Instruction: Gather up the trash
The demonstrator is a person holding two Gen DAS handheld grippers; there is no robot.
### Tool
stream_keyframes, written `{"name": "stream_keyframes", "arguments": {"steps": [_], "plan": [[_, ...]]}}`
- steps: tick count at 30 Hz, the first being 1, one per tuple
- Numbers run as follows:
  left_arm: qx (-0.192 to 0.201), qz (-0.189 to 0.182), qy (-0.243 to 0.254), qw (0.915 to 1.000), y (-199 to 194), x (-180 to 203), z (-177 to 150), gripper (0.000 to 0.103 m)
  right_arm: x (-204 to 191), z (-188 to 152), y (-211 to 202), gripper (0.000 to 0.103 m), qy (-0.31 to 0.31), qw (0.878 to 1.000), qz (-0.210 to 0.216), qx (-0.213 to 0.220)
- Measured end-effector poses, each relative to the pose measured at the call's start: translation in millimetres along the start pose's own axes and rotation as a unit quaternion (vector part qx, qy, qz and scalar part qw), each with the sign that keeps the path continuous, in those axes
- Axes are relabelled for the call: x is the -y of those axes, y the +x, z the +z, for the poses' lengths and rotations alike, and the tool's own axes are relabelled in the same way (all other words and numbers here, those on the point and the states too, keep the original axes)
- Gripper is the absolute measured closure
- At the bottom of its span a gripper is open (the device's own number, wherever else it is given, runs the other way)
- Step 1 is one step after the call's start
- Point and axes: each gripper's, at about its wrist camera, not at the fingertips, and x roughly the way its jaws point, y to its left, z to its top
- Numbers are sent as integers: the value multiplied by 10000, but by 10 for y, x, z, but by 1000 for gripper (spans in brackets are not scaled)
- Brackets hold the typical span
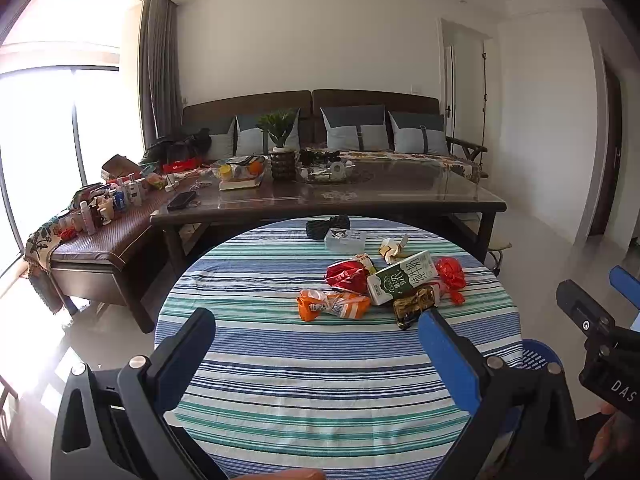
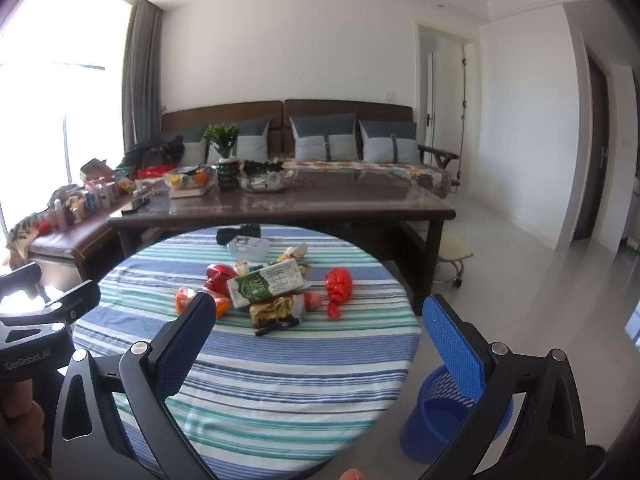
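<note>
both grippers hover over the near edge of a round table (image 1: 280, 360) draped in a striped cloth, jaws spread as wide as they go and gripping nothing. between and below the left gripper (image 1: 316, 326) there is only bare cloth. the blue waste bin (image 2: 444, 420) stands on the floor behind the right-hand finger of the right gripper (image 2: 320, 312), beside the table and partly hidden by that finger.

beyond the jaws, well apart from both, the trash sits in a loose heap: a dark gold wrapper (image 2: 276, 312) nearest, an orange packet (image 1: 332, 306) just past the left gripper's opening, a green-and-white milk carton (image 2: 266, 282) lying across the pile, a red foil bag (image 1: 346, 276) behind it and a crumpled red plastic bag (image 2: 338, 290) off to the right. farther still lie a banana peel (image 1: 394, 248), a clear box (image 1: 346, 240) and a black knitted item (image 1: 328, 226).

the risks lie in the overlap: a grab at the carton could drag the wrappers under it, or push light pieces off the far rim. a pinch set too low may catch the cloth and pull everything. the box and the knitted item may not be trash at all. the bin's half-hidden mouth invites a missed drop.
</note>
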Motion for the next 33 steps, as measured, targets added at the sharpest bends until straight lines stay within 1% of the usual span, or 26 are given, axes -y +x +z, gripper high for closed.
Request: {"name": "stream_keyframes", "arguments": {"steps": [33], "plan": [[-54, 141, 110, 9998, 40, -6, -17, 0, -34, 3, 22, 0, -62, 10000, -35, -30]]}}
